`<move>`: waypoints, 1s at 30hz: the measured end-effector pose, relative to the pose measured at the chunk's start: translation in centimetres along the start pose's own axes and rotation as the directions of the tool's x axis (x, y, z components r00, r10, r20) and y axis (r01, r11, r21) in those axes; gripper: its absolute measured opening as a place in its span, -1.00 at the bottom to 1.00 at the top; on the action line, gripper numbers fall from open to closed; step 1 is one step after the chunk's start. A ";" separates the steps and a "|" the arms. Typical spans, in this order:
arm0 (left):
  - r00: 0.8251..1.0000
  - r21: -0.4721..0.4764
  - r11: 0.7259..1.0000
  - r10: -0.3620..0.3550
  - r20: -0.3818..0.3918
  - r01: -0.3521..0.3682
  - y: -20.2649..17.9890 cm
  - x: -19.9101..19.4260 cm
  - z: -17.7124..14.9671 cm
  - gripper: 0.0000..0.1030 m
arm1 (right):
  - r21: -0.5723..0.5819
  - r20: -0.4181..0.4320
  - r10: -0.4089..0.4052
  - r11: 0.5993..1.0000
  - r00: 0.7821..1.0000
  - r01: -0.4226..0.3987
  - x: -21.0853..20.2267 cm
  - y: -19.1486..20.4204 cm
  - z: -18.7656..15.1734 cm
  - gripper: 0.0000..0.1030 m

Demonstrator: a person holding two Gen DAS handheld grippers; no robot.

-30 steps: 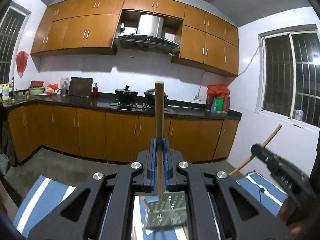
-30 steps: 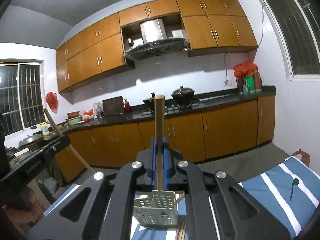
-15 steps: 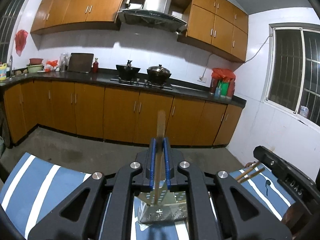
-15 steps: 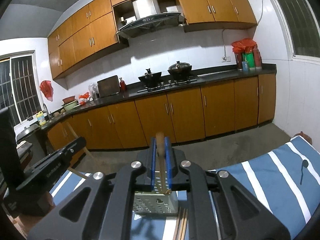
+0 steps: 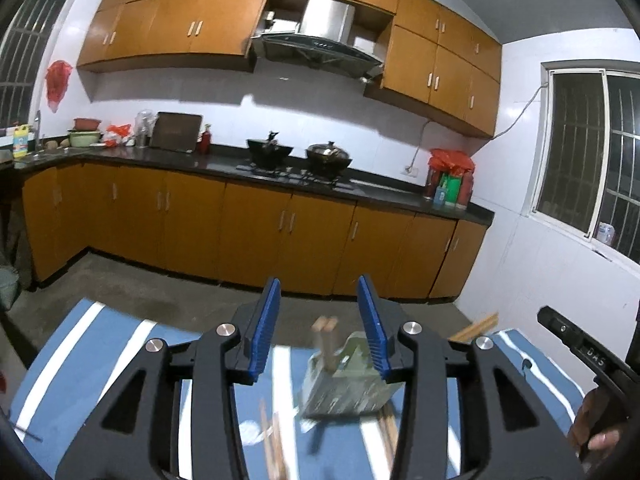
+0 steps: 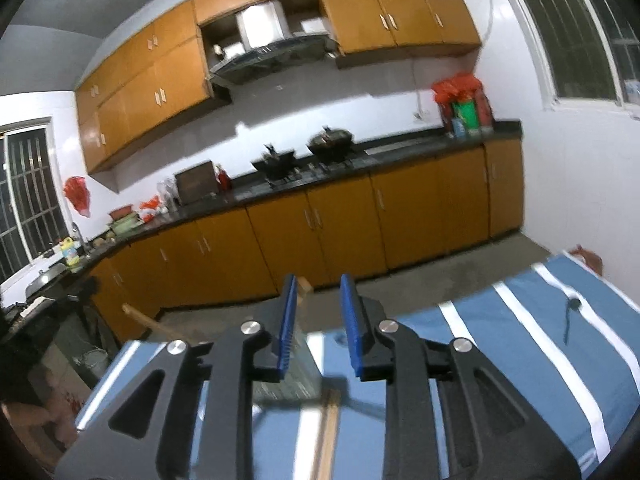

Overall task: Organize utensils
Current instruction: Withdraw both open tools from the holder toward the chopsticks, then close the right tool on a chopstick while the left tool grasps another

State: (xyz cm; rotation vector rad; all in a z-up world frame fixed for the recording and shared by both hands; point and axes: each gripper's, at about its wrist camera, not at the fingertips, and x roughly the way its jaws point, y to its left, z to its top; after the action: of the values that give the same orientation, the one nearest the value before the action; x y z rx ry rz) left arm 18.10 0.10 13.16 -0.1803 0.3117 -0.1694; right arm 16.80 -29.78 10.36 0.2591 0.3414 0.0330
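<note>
A pale green perforated utensil holder [image 5: 344, 380] stands on the blue striped tablecloth [image 5: 100, 356]. Wooden chopsticks [image 5: 326, 340] stand in it. My left gripper [image 5: 318, 332] is open and empty just above the holder. In the right wrist view my right gripper [image 6: 318, 324] is open and empty over the holder [image 6: 296, 372], with a chopstick end [image 6: 304, 286] behind its left finger. More wooden chopsticks lie on the cloth in front of the holder [image 5: 272, 440] [image 6: 330, 428]. The right gripper's body [image 5: 580, 352] shows at the right of the left wrist view.
A black spoon [image 6: 570, 312] lies on the cloth at the far right. Beyond the table are the concrete floor [image 5: 168, 292], orange kitchen cabinets [image 5: 256, 232] and a dark counter with two woks [image 5: 300, 156]. A wooden stick [image 6: 152, 322] pokes up at the table's left edge.
Both grippers have opened and let go of their chopsticks, which now stand in the holder. Both views have tilted and shifted, with motion blur.
</note>
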 end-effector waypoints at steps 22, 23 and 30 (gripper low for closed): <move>0.882 0.059 0.995 0.100 -0.461 -0.081 4.5 2.0 -18.7 -0.39 | -0.031 -0.558 0.021 0.998 0.830 -0.046 6.1 0.4 -20.2 -0.78; 0.877 0.059 0.995 0.095 -0.470 -0.077 4.4 2.2 -18.9 -0.40 | -0.038 -0.562 0.018 0.998 0.827 -0.048 6.2 0.5 -20.4 -0.79; 0.860 0.051 0.998 0.067 -0.506 -0.047 4.0 2.6 -20.1 -0.51 | -0.090 -0.529 -0.103 0.994 0.842 0.065 6.7 -0.6 -19.8 -0.84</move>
State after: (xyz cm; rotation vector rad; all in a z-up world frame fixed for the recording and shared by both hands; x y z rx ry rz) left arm 14.71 0.47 -7.20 -0.0856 0.8424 -0.1621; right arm 16.45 -24.95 -9.95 0.1613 0.9093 0.0294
